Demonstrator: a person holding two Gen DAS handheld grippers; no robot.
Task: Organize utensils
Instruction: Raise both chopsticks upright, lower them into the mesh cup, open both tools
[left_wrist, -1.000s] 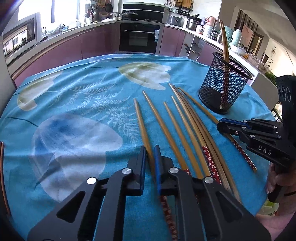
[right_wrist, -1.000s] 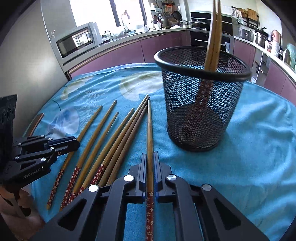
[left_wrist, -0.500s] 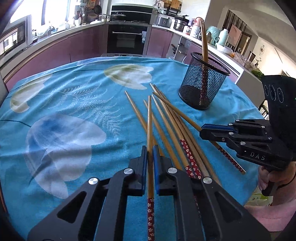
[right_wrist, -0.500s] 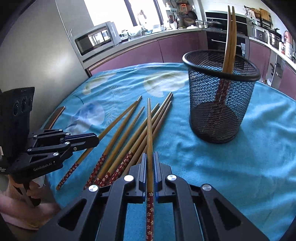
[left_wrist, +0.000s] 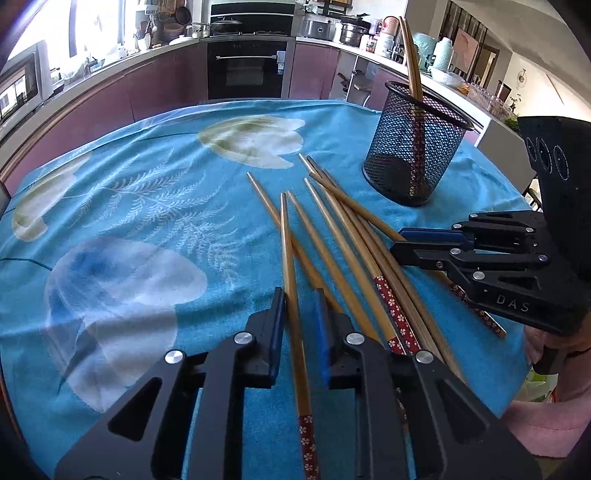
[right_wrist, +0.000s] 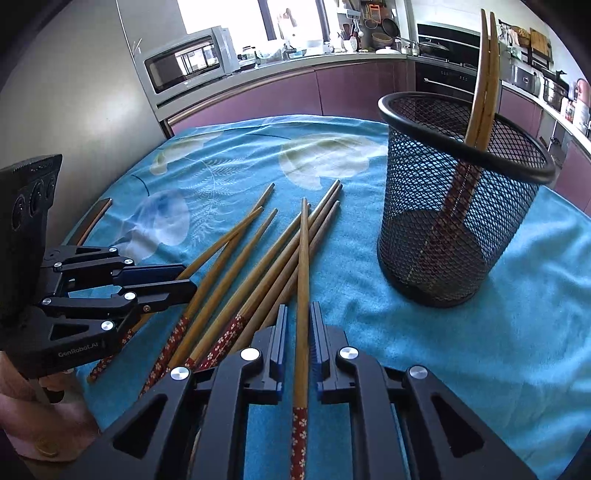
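Chopstick (right_wrist: 302, 280) — between opening right claw (right_wrist: 298, 332)

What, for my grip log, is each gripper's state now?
Left gripper: opening, chopstick loose between jaws.
Right gripper: opening, chopstick loose between jaws.

My two wrist cameras looked down along each claw, close over the desk (left_wrist: 155, 155), sharing the chopsticks (left_wrist: 332, 240) and mesh holder (right_wrist: 458, 206).
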